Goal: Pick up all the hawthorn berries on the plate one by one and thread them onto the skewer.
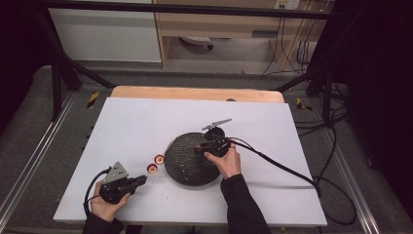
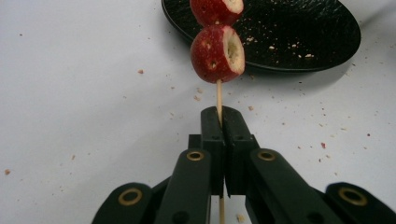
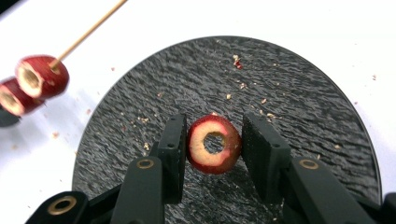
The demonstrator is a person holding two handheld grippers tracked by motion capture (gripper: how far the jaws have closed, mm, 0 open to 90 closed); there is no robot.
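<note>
A thin wooden skewer (image 2: 218,95) carries two cored red fruit pieces (image 2: 217,53), and my left gripper (image 2: 223,114) is shut on its bare end. In the high view this gripper (image 1: 143,179) sits at the front left of the white board, with the skewered fruits (image 1: 156,163) just left of the round black plate (image 1: 185,168). My right gripper (image 3: 215,123) is shut on a third cored red fruit piece (image 3: 214,143), holding it over the plate (image 3: 299,102) with the hole facing the camera. In the high view the right gripper (image 1: 197,148) hovers above the plate's right half.
Crumbs lie scattered on the plate and on the white board (image 1: 146,122). A wooden table edge (image 1: 195,92) shows beyond the board. The right gripper's cable (image 1: 282,168) trails off to the right. Metal frame rails (image 1: 58,83) stand at both sides.
</note>
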